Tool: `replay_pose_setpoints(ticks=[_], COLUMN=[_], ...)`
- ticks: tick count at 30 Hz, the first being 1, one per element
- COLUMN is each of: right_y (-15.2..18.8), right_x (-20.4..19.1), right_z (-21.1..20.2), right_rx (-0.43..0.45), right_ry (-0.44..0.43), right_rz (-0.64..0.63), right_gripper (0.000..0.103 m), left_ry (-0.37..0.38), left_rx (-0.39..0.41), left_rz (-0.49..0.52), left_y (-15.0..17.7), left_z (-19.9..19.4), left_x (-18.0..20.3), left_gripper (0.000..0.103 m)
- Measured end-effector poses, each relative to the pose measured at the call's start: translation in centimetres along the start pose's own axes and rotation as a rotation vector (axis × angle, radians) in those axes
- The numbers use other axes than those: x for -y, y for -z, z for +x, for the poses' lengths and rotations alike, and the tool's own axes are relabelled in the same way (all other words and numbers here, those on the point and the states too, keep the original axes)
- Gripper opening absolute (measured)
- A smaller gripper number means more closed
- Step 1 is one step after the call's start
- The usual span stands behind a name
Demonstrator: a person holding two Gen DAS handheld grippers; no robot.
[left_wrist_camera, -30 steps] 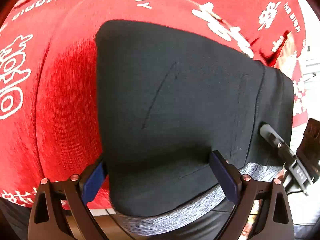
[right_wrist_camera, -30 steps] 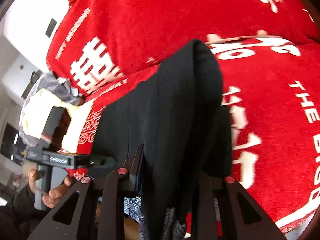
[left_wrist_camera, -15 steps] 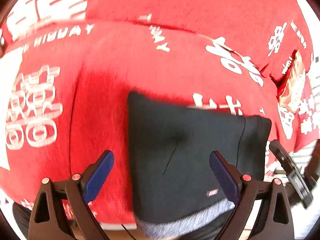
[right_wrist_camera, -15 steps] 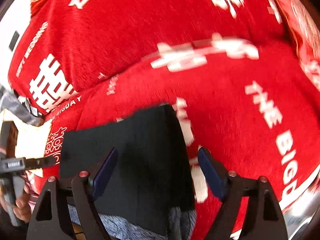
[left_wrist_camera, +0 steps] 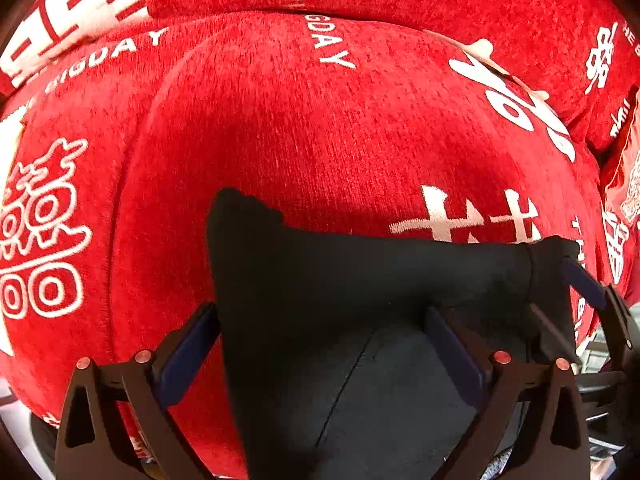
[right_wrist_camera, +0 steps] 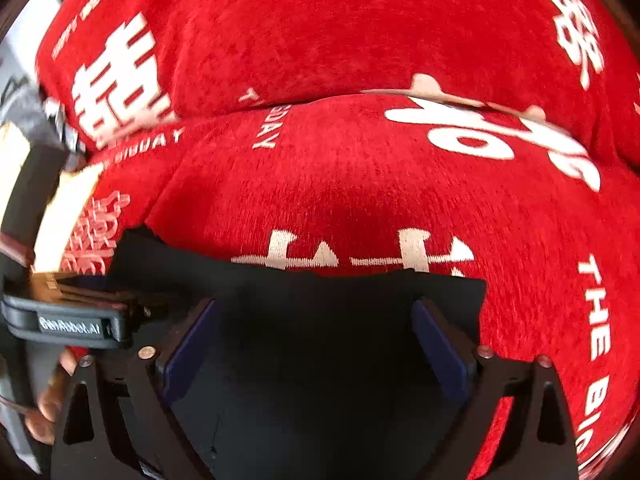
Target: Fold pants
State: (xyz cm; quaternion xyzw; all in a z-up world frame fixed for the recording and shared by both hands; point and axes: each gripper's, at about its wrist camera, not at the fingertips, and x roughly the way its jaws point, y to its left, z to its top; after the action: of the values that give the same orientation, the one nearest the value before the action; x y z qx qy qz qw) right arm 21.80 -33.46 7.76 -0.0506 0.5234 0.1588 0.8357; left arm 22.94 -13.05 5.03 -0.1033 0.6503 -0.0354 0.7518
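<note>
The black pants (left_wrist_camera: 360,300) lie folded on a red sofa cushion (left_wrist_camera: 320,140), low in both views. My left gripper (left_wrist_camera: 320,344) is open, its blue-padded fingers spread over the near part of the pants. My right gripper (right_wrist_camera: 316,340) is open too, straddling the pants (right_wrist_camera: 320,320) near their right edge. The right gripper also shows at the right edge of the left wrist view (left_wrist_camera: 588,292). The left gripper's body shows at the left of the right wrist view (right_wrist_camera: 68,320). Neither jaw grips cloth.
The red cover with white lettering spans the seat and the back cushion (right_wrist_camera: 320,20). A person's hand (right_wrist_camera: 48,404) holds the left gripper's handle. A grey garment edge (left_wrist_camera: 504,460) peeks from under the pants at the bottom.
The right gripper was shut on a raised fold of the pants one second ago; it let go and opened. Both grippers pulled back, and the pants now lie lower in both views.
</note>
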Motion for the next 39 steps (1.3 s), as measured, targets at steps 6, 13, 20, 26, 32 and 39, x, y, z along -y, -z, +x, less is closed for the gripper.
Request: replay_pose_setpoints(ticks=[6, 13, 20, 26, 32, 39], right_y=[0.0, 0.8, 0.2, 1.5, 4.1, 9.6], right_x=[-1.4, -3.0, -3.2, -4.7, -6.3, -6.3], right_z=[-2.6, -3.3, -2.0, -0.4, -2.6, -5.9], right_rx=[0.051, 0.09, 0.036, -0.012, -0.024, 0.017], right_ry=[0.041, 0.155, 0.052, 0.102, 0.132, 0.138], right_rz=[-0.023, -0.075, -0.058, -0.143, -0.172, -0.084], right_gripper=[0.098, 0.098, 0.099, 0.101, 0.101, 0.102], left_ry=[-0.128, -0.177, -0.219, -0.167, -0.179, -0.163], left_rx=[0.161, 0.203, 0.207, 0.175, 0.179, 0.206], left_rz=[0.06, 0.069, 0.081, 0.066, 0.123, 0.17], left_y=[0.6, 3.2, 3.1, 3.9, 7.0, 12.4], left_z=[-3.3, -3.8, -2.8, -1.4, -2.3, -3.4], left_x=[1.0, 1.0, 1.3, 0.2, 1.1, -0.4], left_gripper=[0.102, 0.102, 0.101, 0.102, 0.102, 0.102])
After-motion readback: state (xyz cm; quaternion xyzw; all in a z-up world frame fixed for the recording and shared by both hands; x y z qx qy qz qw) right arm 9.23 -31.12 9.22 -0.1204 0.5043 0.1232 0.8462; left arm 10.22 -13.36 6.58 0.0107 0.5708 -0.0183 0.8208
